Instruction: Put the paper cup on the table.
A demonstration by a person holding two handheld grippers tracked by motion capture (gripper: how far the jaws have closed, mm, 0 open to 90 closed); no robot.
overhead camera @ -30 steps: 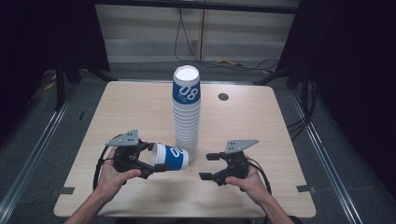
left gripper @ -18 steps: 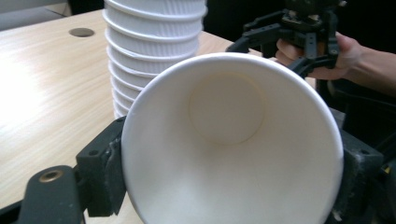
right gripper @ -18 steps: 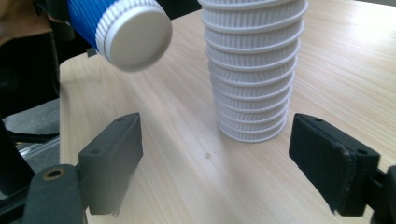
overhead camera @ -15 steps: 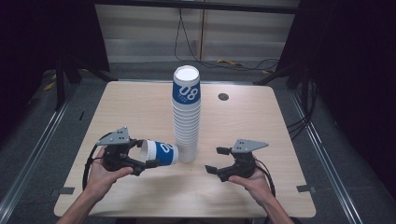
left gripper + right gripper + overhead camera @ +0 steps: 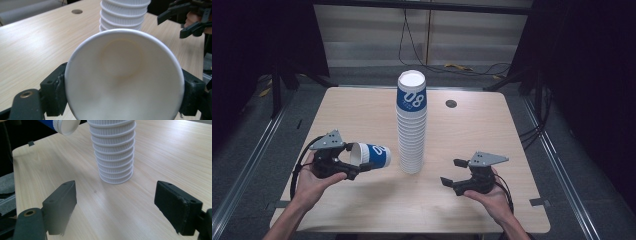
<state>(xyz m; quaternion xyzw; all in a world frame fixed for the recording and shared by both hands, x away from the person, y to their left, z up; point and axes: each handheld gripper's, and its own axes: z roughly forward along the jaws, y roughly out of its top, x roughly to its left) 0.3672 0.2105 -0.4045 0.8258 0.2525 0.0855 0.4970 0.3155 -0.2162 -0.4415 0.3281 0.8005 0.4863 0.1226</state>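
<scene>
While the light wooden counter (image 5: 362, 115) carries the tall stack of white ribbed paper cups (image 5: 411, 135), a sideways knock can topple it. Left gripper (image 5: 357, 167) fingers pinch one blue-and-white paper cup (image 5: 371, 155) held level just beside the stack; excess squeeze may crush its rim. Right gripper (image 5: 453, 172) fingers stand spread, empty, having just narrowed slightly.

Light wood table (image 5: 362, 115), grey floor (image 5: 257, 145), perhaps dark curtains (image 5: 592, 60).

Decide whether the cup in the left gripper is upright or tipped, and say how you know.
Tipped. The cup lies sideways in the left gripper, base towards the stack; the left gripper view looks straight into its empty mouth.
</scene>
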